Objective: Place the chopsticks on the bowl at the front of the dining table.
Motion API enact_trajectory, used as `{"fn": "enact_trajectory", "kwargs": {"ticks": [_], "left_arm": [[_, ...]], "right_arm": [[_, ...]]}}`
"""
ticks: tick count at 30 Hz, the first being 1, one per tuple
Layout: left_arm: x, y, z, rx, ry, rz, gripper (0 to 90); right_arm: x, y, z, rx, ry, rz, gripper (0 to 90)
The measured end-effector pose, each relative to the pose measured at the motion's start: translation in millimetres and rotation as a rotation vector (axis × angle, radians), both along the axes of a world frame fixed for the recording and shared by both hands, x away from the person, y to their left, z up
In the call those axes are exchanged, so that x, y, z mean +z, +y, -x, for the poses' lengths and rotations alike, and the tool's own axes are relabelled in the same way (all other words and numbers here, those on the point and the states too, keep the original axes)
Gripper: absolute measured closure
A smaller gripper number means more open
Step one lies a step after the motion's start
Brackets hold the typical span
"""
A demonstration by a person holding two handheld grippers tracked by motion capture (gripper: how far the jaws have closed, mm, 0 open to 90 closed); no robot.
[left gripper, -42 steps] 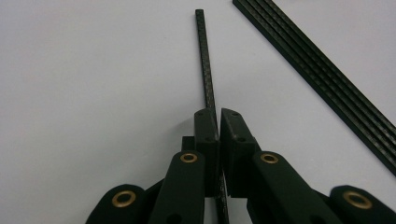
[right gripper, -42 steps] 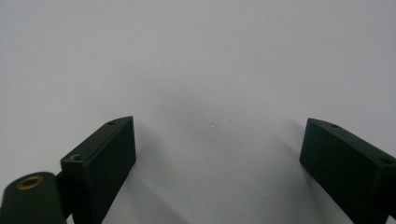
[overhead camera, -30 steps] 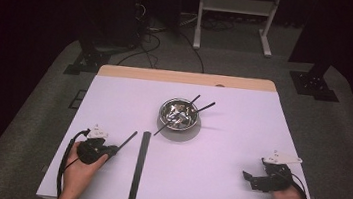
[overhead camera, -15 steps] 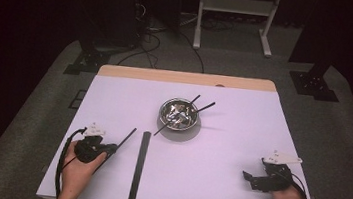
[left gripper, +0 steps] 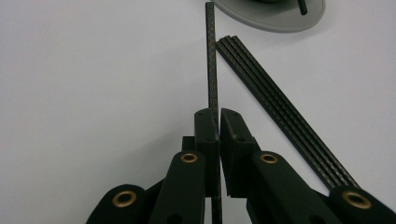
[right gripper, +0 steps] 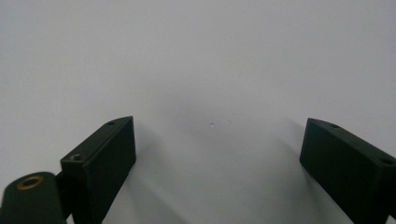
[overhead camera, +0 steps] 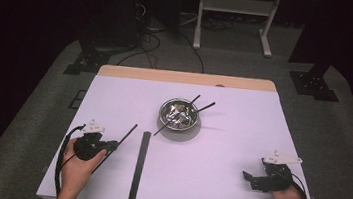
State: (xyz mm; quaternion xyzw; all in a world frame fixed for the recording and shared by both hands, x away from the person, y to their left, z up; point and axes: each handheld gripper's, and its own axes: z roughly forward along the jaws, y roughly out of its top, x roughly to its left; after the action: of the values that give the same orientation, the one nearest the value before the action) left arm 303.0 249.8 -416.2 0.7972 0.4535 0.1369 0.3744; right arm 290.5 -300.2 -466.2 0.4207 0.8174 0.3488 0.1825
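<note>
My left gripper (overhead camera: 110, 145) is at the front left of the white table, shut on a thin black rod (overhead camera: 128, 132) that points diagonally toward the bowl. In the left gripper view the rod (left gripper: 211, 56) runs straight up from between the closed pads of that gripper (left gripper: 218, 114). To its right a flat row of several black rods (overhead camera: 138, 166) lies side by side on the table (left gripper: 280, 107). At the front right, my right gripper (overhead camera: 247, 177) rests low over bare table. Its jaws are wide open with nothing between them (right gripper: 217, 140).
A metal bowl (overhead camera: 179, 114) with several black rods leaning out of it stands on a grey round mat (left gripper: 275, 16) at the table's middle. A wooden strip (overhead camera: 187, 77) edges the far side. Beyond the table are dark floor and stand legs.
Hardly anything differs. My left gripper keeps its hold on the rod with only a slight shift, and the right gripper has not moved.
</note>
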Motion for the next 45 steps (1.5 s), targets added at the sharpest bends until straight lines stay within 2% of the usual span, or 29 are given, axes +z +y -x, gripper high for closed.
{"fn": "enact_trajectory", "kwargs": {"ticks": [16, 45], "left_arm": [[15.2, -10.9, -10.2, -0.022, -0.008, 0.007, 86.2], [34.9, -42.4, -43.9, -0.056, -0.027, 0.014, 86.2]], "right_arm": [[0.0, 0.0, -0.1, 0.000, 0.000, 0.000, 9.1], [0.0, -0.2, -0.1, 0.000, 0.001, 0.000, 9.1]]}}
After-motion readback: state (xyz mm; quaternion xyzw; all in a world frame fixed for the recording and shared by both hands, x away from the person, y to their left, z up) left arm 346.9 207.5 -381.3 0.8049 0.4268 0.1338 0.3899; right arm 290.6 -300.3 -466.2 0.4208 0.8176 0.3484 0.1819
